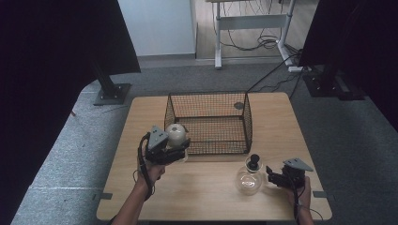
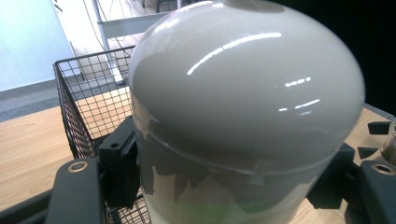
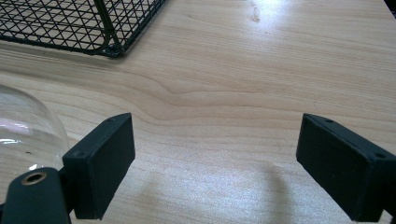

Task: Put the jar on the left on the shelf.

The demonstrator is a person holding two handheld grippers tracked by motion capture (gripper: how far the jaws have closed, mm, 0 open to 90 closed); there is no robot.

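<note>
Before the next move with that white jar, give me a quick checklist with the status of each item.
1. Left gripper shut on the white jar: ok, its pads press both sides in the left gripper view.
2. Jar lifted off the table: cannot tell.
3. Wire basket open on top, with bare floor: ok.
4. Jar in front of the basket's near left corner, not yet over the rim: ok.
5. Right gripper open and holding nothing: ok.
6. Glass flask apart from the right gripper: ok, it sits just beside its jaw.
</note>
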